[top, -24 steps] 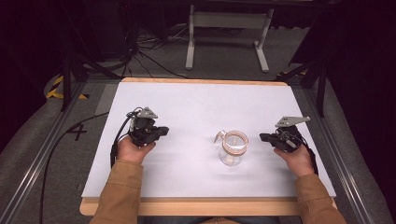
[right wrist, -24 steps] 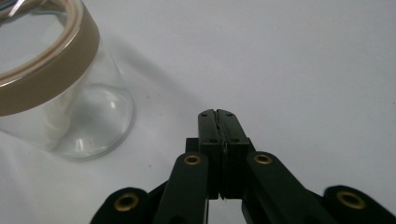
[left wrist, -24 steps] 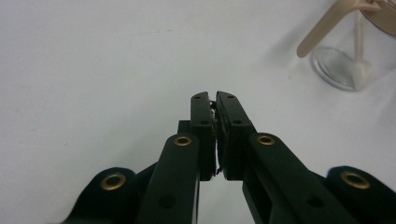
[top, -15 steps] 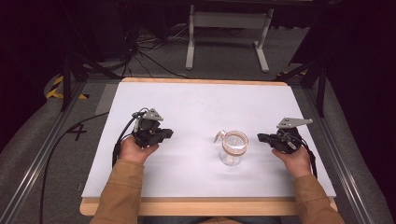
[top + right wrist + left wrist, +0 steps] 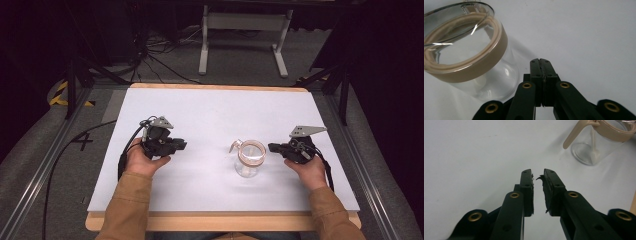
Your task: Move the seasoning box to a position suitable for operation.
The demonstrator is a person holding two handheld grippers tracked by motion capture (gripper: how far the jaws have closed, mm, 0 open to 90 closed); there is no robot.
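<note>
Right gripper (image 5: 274,147) beside glass jar (image 5: 250,159), fingers (image 5: 543,70) pressed together; empty.

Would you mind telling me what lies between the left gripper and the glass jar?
Nothing: in the high view, only bare white table separates the left gripper from the glass jar; the left gripper view shows the same.

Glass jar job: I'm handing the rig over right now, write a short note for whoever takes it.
Left gripper: jaws a narrow gap apart, holding nothing, left of the glass jar and apart from it.
Right gripper: jaws shut on nothing, close beside the jar's right side; contact cannot be told.
Jar: upright on the white table, open-topped, with a tan collar and handle.
Done: nothing gripped yet.
Left: probably open the right jaws and take hold of the jar.
</note>
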